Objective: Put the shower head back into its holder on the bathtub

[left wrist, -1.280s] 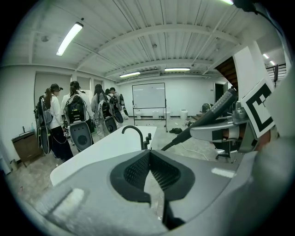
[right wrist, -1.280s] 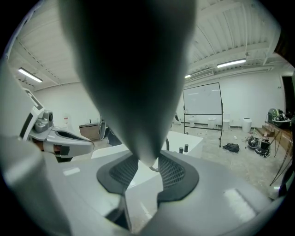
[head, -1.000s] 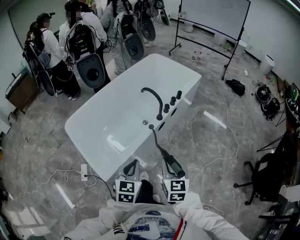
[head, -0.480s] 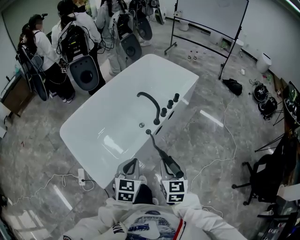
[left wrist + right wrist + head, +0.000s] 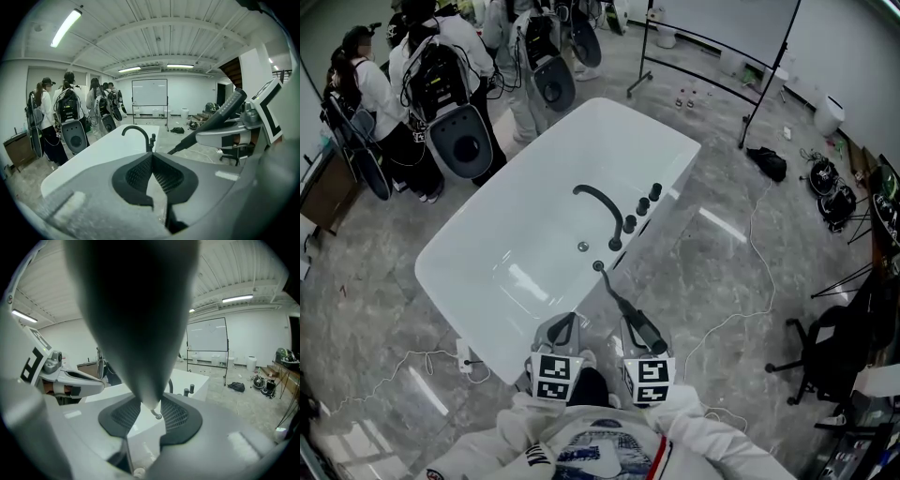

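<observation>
The right gripper (image 5: pixel 151 407) is clamped on the black shower head (image 5: pixel 220 116), held just outside the bathtub (image 5: pixel 534 216). Its hose (image 5: pixel 612 289) runs to the holder (image 5: pixel 598 266) on the rim at eleven o'clock. The left gripper (image 5: pixel 151 158) has its jaws together on nothing. The clamp wants to be firm. Carry the head toward eleven o'clock, line the handle's tail over the holder, and lower it straight so the hose feeds down unkinked.
</observation>
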### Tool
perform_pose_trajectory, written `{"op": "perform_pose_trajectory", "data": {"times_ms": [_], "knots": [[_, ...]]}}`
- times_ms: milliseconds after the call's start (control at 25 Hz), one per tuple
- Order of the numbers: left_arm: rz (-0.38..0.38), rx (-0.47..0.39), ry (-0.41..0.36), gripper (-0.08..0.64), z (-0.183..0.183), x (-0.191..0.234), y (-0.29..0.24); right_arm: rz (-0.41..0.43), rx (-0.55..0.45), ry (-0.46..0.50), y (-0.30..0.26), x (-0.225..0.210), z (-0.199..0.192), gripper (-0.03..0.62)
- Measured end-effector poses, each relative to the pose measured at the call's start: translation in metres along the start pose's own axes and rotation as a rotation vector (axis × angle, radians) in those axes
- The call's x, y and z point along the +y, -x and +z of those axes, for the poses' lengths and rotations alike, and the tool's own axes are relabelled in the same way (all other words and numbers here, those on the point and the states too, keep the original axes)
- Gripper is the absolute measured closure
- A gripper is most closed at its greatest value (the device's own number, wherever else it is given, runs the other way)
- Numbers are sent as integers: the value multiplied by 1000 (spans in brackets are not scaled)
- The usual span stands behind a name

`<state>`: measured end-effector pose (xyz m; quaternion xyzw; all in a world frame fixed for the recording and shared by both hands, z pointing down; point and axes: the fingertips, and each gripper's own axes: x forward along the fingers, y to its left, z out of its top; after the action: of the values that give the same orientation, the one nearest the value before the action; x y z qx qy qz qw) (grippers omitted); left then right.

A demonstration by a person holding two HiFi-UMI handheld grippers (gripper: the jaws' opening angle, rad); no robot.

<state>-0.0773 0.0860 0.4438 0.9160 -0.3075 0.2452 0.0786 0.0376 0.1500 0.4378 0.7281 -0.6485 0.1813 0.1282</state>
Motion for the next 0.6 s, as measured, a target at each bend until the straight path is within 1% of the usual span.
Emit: {"op": "perform_pose_trajectory", "data": {"times_ms": [200, 440, 600], "knots": [[-14, -15, 4, 560, 6, 11, -14, -3, 26, 6, -17, 1, 2, 456], [-67, -65, -27, 560, 19, 17, -30, -8, 68, 19, -33, 2, 3, 456], [-87, -89, -22, 560, 23, 30, -37, -5, 88, 22, -48, 9, 6, 456]]}}
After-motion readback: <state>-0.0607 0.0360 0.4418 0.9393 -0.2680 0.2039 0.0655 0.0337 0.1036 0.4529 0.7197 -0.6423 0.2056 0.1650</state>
